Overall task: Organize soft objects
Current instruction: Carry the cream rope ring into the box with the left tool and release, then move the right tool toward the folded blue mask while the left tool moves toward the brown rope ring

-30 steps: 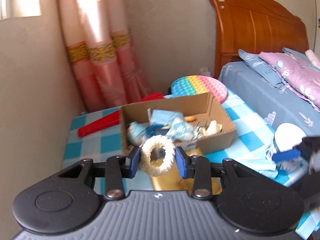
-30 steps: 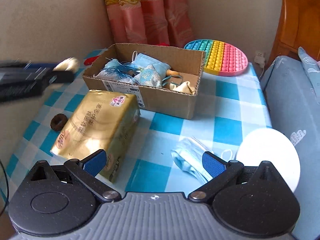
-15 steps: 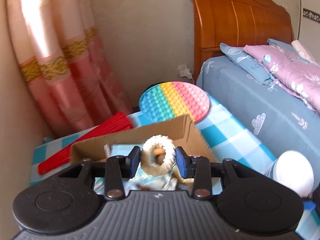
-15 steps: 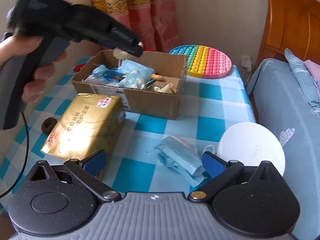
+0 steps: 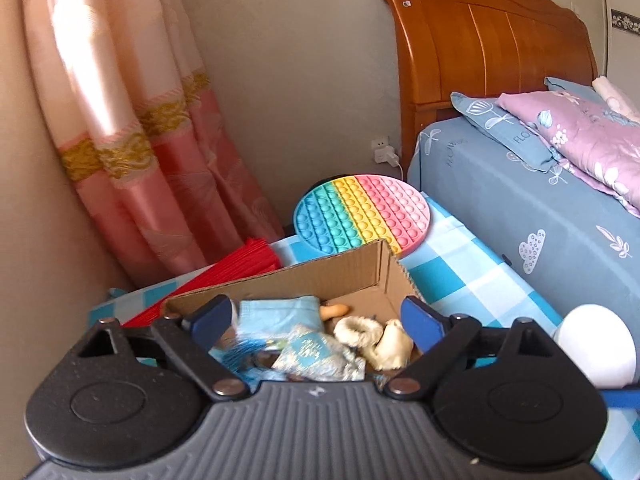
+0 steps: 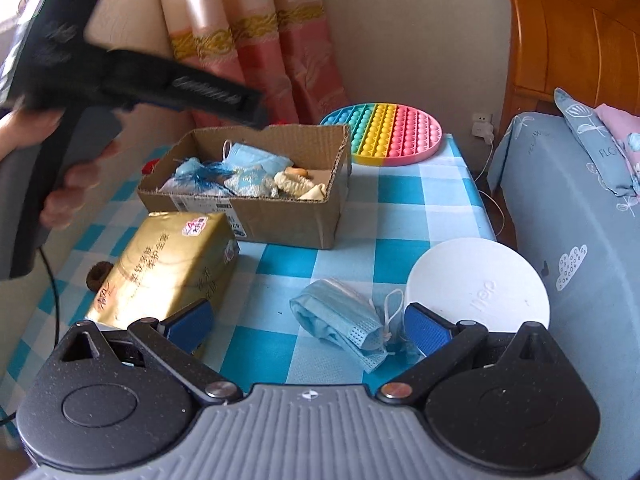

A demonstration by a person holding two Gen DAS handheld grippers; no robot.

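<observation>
Over cardboard box [image 5: 372,276] rim: left hand-held gripper [image 5: 316,316] spread wide, empty; right hand-held gripper [image 6: 308,324] likewise, straddling face mask [image 6: 340,320].

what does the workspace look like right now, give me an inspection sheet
surface: table under a blue and white checked cloth.
job's things: cardboard box holds masks, pouches and a fluffy ring; a blue face mask lies loose on the cloth.
clutter: gold tissue pack, white round disc, rainbow pop mat, red fan, small brown ring.
grippers: left gripper open above the box, empty; right gripper open, empty, near the loose mask.
cables: white charger lead from a wall socket.
surroundings: pink curtain, wooden headboard, bed.
</observation>
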